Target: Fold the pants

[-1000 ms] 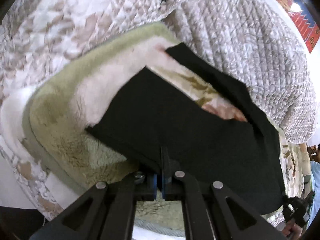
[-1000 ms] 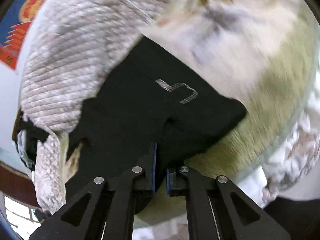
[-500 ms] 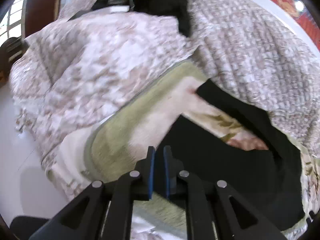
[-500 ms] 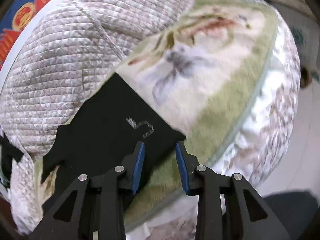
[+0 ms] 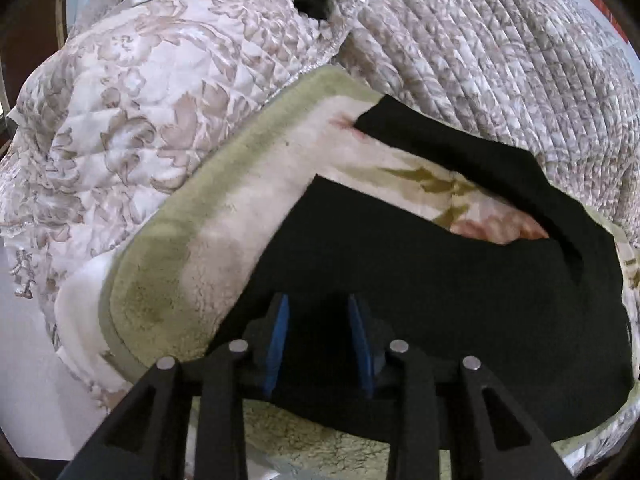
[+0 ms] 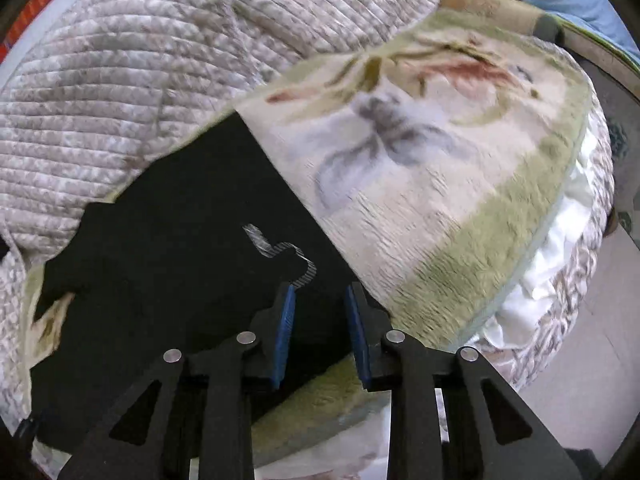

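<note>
pants (image 5: 460, 304) flat under both jaws | left gripper (image 5: 320, 330) gaping, empty | right gripper (image 6: 320, 320) likewise

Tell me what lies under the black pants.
The black fabric pants lie on a fleecy floral blanket with green border. Whatever the blanket covers beneath them stays hidden.

Through my left wrist camera, a fleecy cream blanket with a green border and floral print (image 5: 248, 184) covers the bed, black fabric pants (image 5: 460, 288) lying flat at lower right, a quilted beige floral bedspread (image 5: 500, 60) bunched across the top.
</note>
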